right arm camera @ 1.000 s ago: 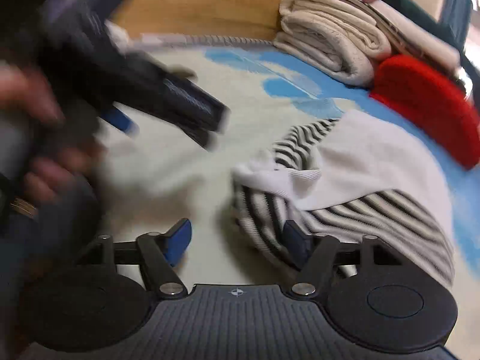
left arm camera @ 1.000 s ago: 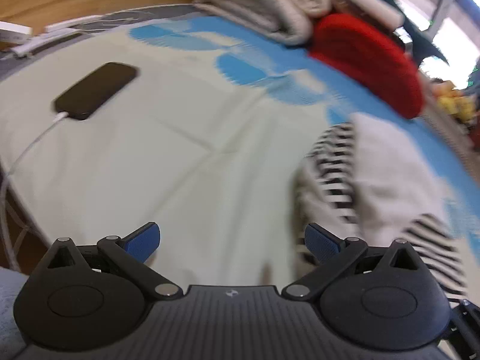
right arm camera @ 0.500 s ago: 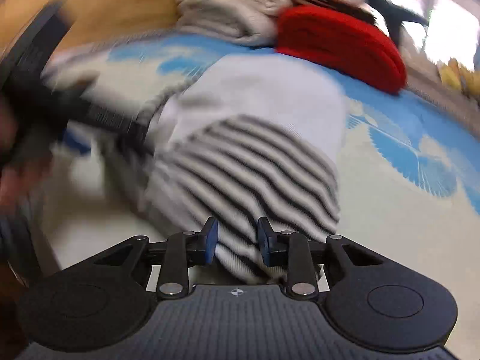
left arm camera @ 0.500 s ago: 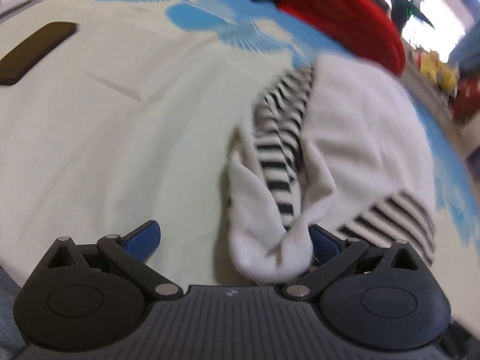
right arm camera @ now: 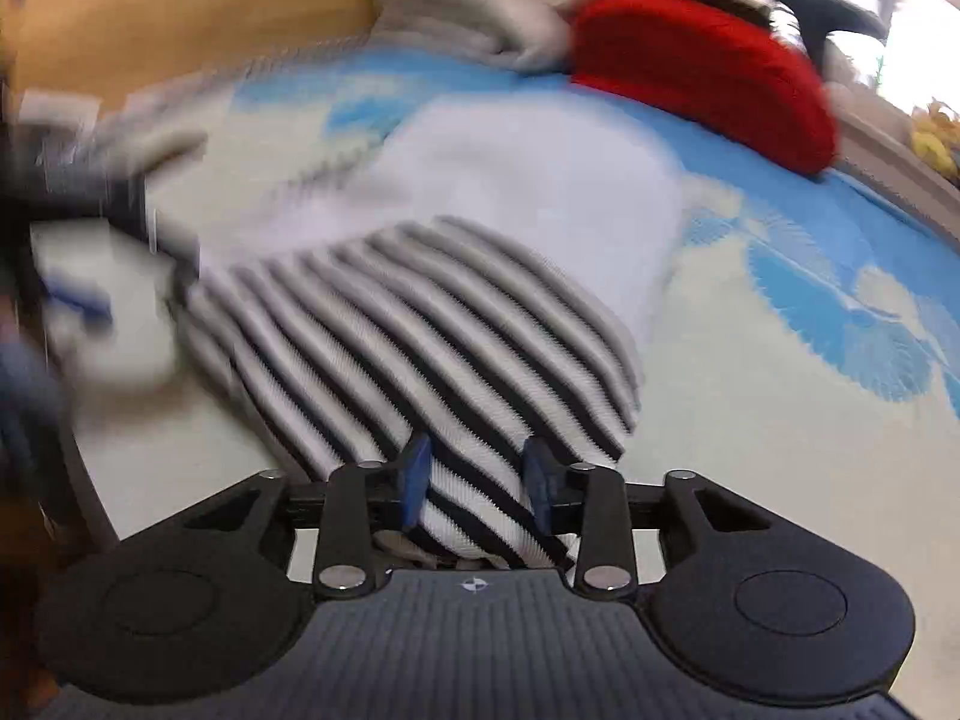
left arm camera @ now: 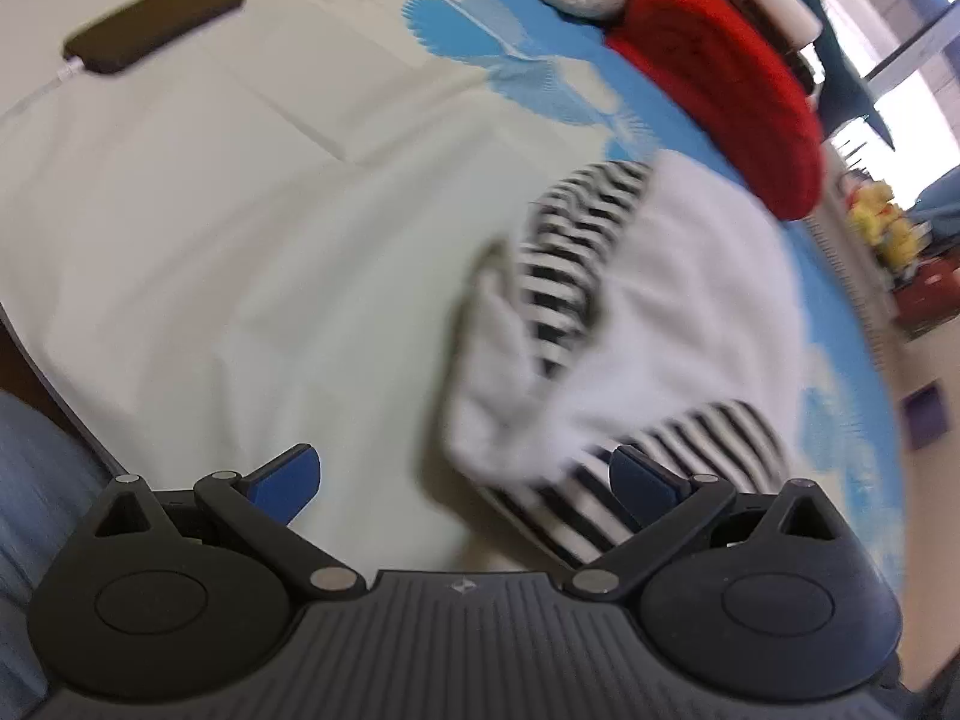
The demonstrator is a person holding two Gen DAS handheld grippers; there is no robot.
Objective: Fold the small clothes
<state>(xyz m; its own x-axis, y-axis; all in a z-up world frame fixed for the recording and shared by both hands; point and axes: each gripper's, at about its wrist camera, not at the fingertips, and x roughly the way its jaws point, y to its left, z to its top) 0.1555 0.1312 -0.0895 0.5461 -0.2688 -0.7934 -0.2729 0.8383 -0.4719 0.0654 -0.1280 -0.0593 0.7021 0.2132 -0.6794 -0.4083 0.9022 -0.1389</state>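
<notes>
Bedsheet (left arm camera: 252, 252) carries the striped garment (right arm camera: 456, 324), bunched mid-bed; right gripper (right arm camera: 474, 480) pinches its striped hem, likely to lift an edge for folding, while left gripper (left arm camera: 462, 474) waits spread wide beside the white cuff (left arm camera: 498, 402)

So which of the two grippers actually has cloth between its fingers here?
The right gripper: its fingers are closed on the striped hem of the garment. The left gripper is wide open, and the cloth only lies in front of it.
</notes>
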